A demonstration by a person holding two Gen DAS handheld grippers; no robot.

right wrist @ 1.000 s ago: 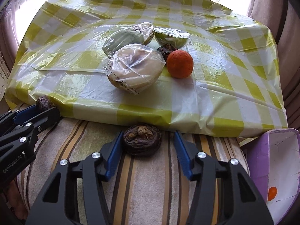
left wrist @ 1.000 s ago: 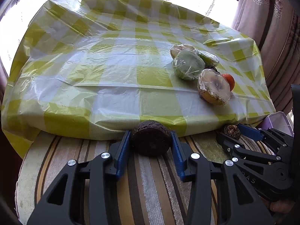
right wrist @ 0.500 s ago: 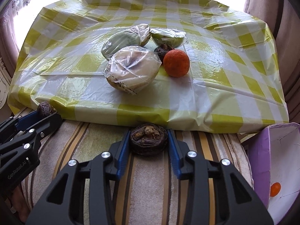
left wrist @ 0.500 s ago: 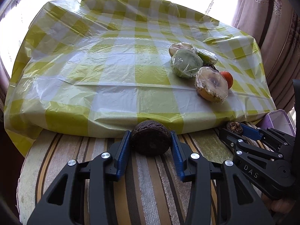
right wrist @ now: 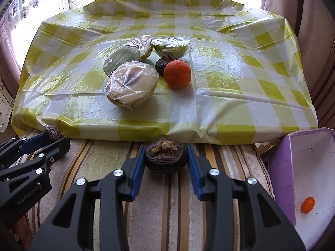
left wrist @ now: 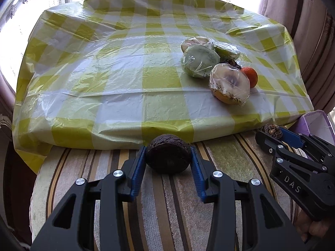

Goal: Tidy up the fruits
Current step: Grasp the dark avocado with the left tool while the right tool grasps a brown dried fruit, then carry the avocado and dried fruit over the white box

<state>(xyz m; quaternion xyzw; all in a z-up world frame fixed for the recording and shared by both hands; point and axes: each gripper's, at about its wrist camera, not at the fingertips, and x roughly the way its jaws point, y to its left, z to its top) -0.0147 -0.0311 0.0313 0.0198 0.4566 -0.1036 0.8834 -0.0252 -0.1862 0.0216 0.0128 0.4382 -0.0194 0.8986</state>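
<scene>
My left gripper [left wrist: 168, 156] is shut on a dark wrinkled fruit [left wrist: 168, 156], held above the striped cushion. My right gripper [right wrist: 166, 156] is shut on a second dark wrinkled fruit [right wrist: 166, 155]; it also shows in the left wrist view [left wrist: 272, 130]. On the yellow checked cloth [right wrist: 230, 96] lies a cluster: several plastic-wrapped cut fruits [right wrist: 132, 86], an orange fruit [right wrist: 177, 74] and a dark wrinkled fruit [right wrist: 164, 63]. The cluster shows in the left wrist view [left wrist: 229, 85] to the right.
A purple box [right wrist: 280, 167] with a white inside stands at the right, holding a small orange fruit [right wrist: 307, 205]. A striped cushion [right wrist: 100, 163] runs under both grippers. Curtains hang at the right edge.
My right gripper has closed onto its dark fruit; its jaws stood apart a second ago. My left gripper keeps its hold and both views have shifted slightly.
</scene>
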